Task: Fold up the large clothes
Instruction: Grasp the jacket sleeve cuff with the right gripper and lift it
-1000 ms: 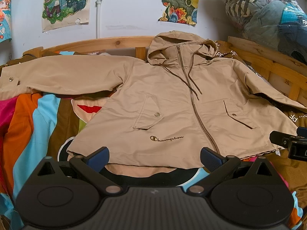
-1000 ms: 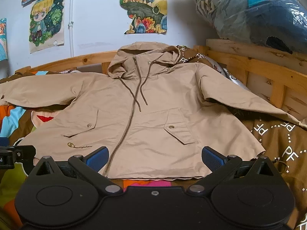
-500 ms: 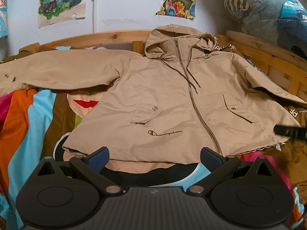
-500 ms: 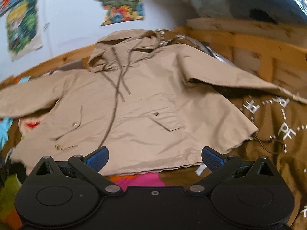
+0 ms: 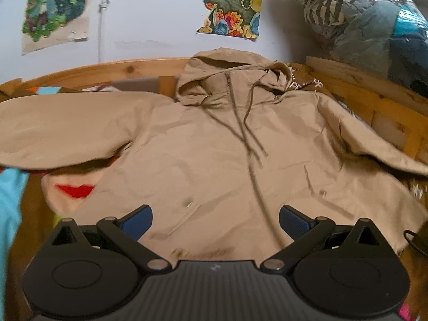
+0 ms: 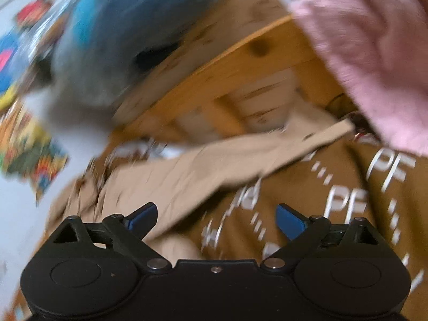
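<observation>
Your left tool is spread wide with nothing between its blue pads, hovering low over the bottom front of the tan hooded jacket, roughly square to it and aimed up the zipper toward the hood. The jacket lies face up and flat on the bed, zipped, both sleeves stretched out to the sides, two drawstrings trailing down its chest. A dark logo on the hem sits just ahead of the tool's body, blurred. Past the left sleeve you see a striped, multicoloured bedcover; behind the hood, the wooden bed frame and a white wall with two cartoon posters. A clear bag of bundled clothes sits at the upper right.

Your right tool is also spread, gripping nothing, and its view is heavily smeared and tilted. It points off to the jacket's right sleeve, which runs across a brown blanket printed with white "PF" letters to a cuff near the wooden rail. The left pad hangs over the sleeve fabric; whether it touches, you cannot tell. Pink fuzzy fabric fills the upper right corner, close to the lens.
</observation>
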The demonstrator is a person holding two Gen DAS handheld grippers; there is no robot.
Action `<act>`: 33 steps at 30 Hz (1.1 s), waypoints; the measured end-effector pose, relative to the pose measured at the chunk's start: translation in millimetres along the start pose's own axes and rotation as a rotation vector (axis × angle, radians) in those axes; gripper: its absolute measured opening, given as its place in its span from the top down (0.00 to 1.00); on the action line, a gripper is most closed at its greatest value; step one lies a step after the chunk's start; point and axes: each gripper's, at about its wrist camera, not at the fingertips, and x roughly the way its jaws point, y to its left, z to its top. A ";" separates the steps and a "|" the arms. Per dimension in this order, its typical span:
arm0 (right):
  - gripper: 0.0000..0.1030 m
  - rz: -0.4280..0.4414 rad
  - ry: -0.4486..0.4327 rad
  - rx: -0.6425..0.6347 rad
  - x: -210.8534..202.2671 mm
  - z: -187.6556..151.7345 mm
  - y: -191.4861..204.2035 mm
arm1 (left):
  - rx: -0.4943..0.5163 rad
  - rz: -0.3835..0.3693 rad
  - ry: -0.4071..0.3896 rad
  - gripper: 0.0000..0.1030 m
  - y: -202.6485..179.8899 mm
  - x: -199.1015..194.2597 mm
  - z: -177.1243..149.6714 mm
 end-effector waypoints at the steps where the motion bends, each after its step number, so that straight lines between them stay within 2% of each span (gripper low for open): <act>1: 0.09 0.003 -0.008 0.030 3.9 6.0 -5.9 | -0.009 -0.014 -0.006 0.01 -5.6 5.3 7.4; 6: 0.16 -0.024 -0.047 0.120 32.1 21.3 -13.1 | 0.006 -0.078 -0.007 0.01 -36.4 24.4 36.2; 7: 0.25 -0.040 -0.064 0.131 34.6 21.6 -11.7 | 0.010 -0.087 0.001 0.01 -41.1 27.5 39.9; 8: 0.41 -0.077 -0.084 0.139 37.6 22.0 -9.8 | 0.012 -0.097 0.009 0.01 -46.2 29.1 43.2; 10: 0.60 -0.170 -0.116 0.184 46.3 27.6 -7.8 | 0.015 -0.109 0.019 0.01 -51.6 29.2 47.2; 12: 0.74 -0.232 -0.137 0.225 54.8 31.3 -9.0 | 0.019 -0.119 0.020 0.01 -54.1 26.8 49.5; 13: 0.85 -0.263 -0.147 0.228 58.1 31.9 -8.6 | 0.018 -0.122 0.017 0.01 -53.3 23.7 50.8; 15: 0.89 -0.283 -0.175 0.204 57.8 30.0 -5.5 | 0.013 -0.122 0.011 0.01 -49.9 17.9 54.3; 17: 0.93 -0.276 -0.237 0.100 52.0 24.4 8.9 | 0.005 -0.128 0.014 0.01 -44.4 14.4 61.3; 21: 0.96 -0.165 -0.408 -0.240 38.6 13.8 67.4 | -0.058 -0.157 -0.002 0.01 -23.8 6.3 79.7; 26: 0.97 0.106 -0.574 -0.681 38.3 -9.2 166.7 | -0.170 -0.204 -0.056 0.01 11.7 -5.8 104.3; 29: 0.98 0.315 -0.610 -0.953 40.6 -48.0 221.6 | -0.234 -0.220 -0.100 0.01 37.7 -14.6 113.9; 33: 0.98 0.557 -0.552 -1.199 32.1 -122.8 263.3 | -0.348 -0.239 -0.144 0.01 76.9 -23.3 118.2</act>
